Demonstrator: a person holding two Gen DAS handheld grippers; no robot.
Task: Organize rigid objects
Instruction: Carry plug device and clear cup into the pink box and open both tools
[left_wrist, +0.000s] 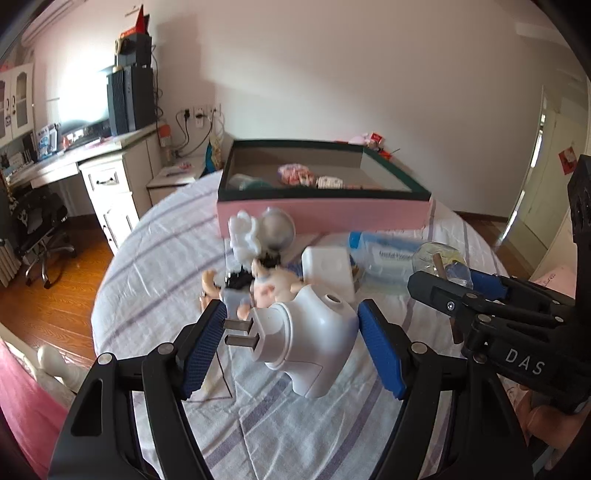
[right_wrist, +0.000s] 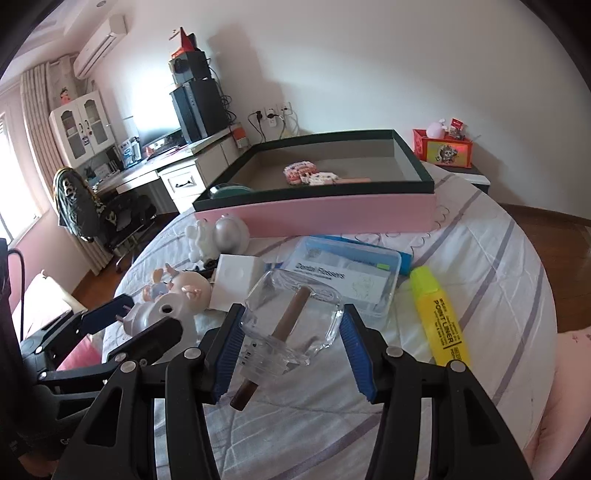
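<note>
My left gripper (left_wrist: 291, 339) is open around a white plug adapter (left_wrist: 314, 343) with two metal prongs, lying on the striped bedspread; the pads stand just off its sides. My right gripper (right_wrist: 291, 347) is open around a clear glass ashtray (right_wrist: 291, 325) with a brown stick (right_wrist: 284, 332) lying across it. The pink box with a dark green rim (right_wrist: 317, 214) stands behind, holding a few small items; it also shows in the left wrist view (left_wrist: 325, 212).
On the bed lie a pig doll (right_wrist: 188, 291), a white cube (right_wrist: 236, 280), a white figurine (right_wrist: 201, 240) with a grey ball (right_wrist: 231, 232), a clear dental flossers box (right_wrist: 351, 275) and a yellow highlighter (right_wrist: 439, 317). A desk and chair stand left.
</note>
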